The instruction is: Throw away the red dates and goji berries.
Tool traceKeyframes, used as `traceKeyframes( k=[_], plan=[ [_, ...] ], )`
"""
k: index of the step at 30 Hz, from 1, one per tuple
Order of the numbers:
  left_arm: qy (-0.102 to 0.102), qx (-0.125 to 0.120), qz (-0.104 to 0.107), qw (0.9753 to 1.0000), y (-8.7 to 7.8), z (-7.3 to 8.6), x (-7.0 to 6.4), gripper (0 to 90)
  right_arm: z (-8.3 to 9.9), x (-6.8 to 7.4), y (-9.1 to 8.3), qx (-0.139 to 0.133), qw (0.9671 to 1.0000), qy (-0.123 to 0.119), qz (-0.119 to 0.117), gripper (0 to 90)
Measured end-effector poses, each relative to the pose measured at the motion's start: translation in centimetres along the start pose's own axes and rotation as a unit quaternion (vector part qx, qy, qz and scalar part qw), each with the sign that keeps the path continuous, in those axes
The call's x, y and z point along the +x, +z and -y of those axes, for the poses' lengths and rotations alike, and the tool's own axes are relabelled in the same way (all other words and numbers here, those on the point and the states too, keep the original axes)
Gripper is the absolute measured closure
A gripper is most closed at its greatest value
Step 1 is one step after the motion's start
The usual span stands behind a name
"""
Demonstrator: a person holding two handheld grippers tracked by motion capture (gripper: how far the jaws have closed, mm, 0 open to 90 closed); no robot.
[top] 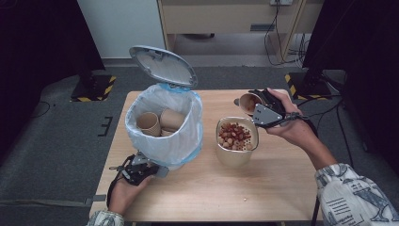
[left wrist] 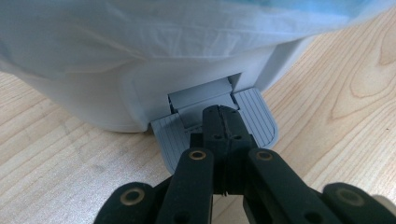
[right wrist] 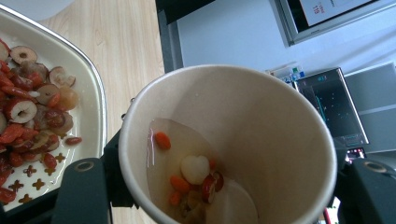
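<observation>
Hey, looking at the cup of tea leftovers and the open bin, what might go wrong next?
1. The paper cup, clamped in the right gripper, is tilted and holds liquid and fruit; it may spill on the table before reaching the strainer tub.
2. The left gripper, fingers shut, presses the bin pedal; a slip would likely drop the lid.
3. Squeezing harder could crush the cup.

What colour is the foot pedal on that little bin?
Light grey with fine ribs, the pedal shows best in the left gripper view.
</observation>
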State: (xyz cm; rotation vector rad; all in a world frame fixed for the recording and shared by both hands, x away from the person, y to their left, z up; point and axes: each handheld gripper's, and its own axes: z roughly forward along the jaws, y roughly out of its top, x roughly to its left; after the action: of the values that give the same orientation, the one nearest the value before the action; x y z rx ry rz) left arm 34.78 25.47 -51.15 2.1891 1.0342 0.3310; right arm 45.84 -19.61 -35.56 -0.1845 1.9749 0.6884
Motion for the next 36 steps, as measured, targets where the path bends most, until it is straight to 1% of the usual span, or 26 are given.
traceKeyframes(
  k=[8,14,24,26,36],
  plan=[
    [0.000,0.000,0.000,1.0000,0.0,0.0,0.0,89.9,-0.2,0.0,-0.1,0.000,1.0000,-0.002,0.000,31.0],
    [0.000,0.000,0.000,1.0000,0.0,0.0,0.0,89.9,-0.2,0.1,-0.2,0.004,0.9999,-0.010,-0.001,31.0],
    [0.000,0.000,0.000,1.0000,0.0,0.0,0.0,89.9,-0.6,0.3,-0.2,0.017,0.9990,-0.042,-0.002,31.0],
    [0.001,0.000,0.000,1.0000,0.0,0.0,0.0,89.9,-0.6,0.3,-0.2,0.019,0.9988,-0.045,-0.003,31.0],
    [0.001,0.000,0.000,1.0000,0.0,0.0,0.0,90.0,-1.1,-0.5,-0.2,0.020,0.9979,-0.061,-0.001,31.0]
  ],
)
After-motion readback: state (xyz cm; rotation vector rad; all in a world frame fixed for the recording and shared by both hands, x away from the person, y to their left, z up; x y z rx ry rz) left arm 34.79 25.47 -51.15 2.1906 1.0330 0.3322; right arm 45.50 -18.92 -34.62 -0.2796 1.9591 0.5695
